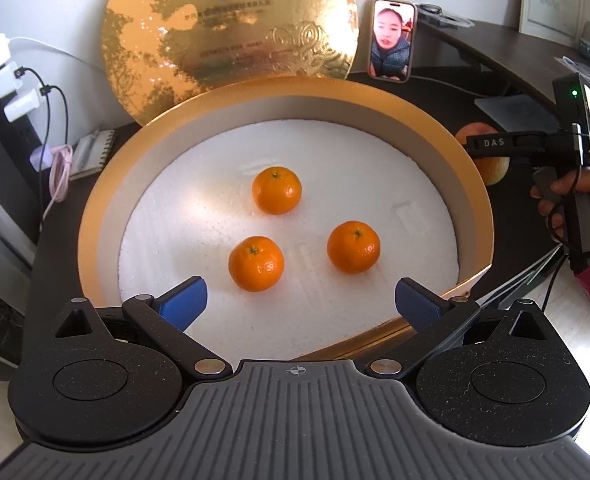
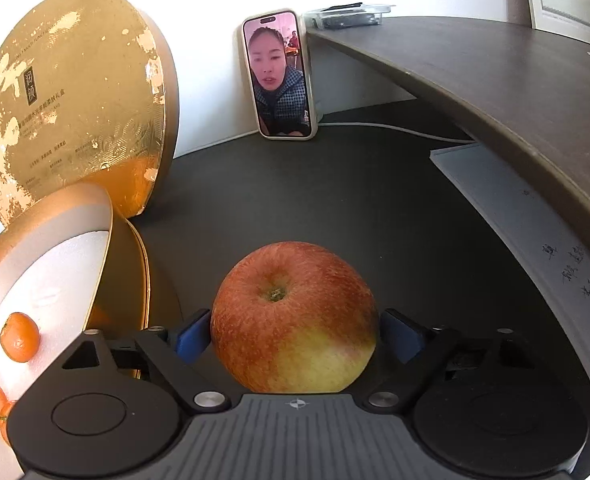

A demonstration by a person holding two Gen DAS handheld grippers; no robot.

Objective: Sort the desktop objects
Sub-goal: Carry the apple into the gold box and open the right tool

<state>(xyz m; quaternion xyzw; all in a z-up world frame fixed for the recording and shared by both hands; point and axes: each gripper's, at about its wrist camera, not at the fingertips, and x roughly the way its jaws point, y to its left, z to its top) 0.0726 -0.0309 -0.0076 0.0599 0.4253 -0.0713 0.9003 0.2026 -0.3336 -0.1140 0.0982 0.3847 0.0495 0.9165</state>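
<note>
Three oranges lie on white foam inside a round gold box [image 1: 95, 216]: one at the back [image 1: 277, 190], one front left [image 1: 256, 263], one front right [image 1: 353, 246]. My left gripper [image 1: 301, 306] hovers over the box's near rim, open, with nothing between its blue pads. A red-yellow apple [image 2: 293, 320] sits between the fingers of my right gripper [image 2: 295, 336], and both blue pads press its sides. In the left wrist view the apple [image 1: 495, 170] shows just right of the box, partly hidden by the right gripper's black finger [image 1: 491, 144].
The box's gold lid [image 1: 231, 32] leans on the wall behind. A phone [image 2: 281, 76] stands propped at the back. A raised dark shelf [image 2: 495, 80] and white papers [image 2: 515, 216] lie to the right. Chargers, cables and a notebook [image 1: 91, 152] sit left of the box.
</note>
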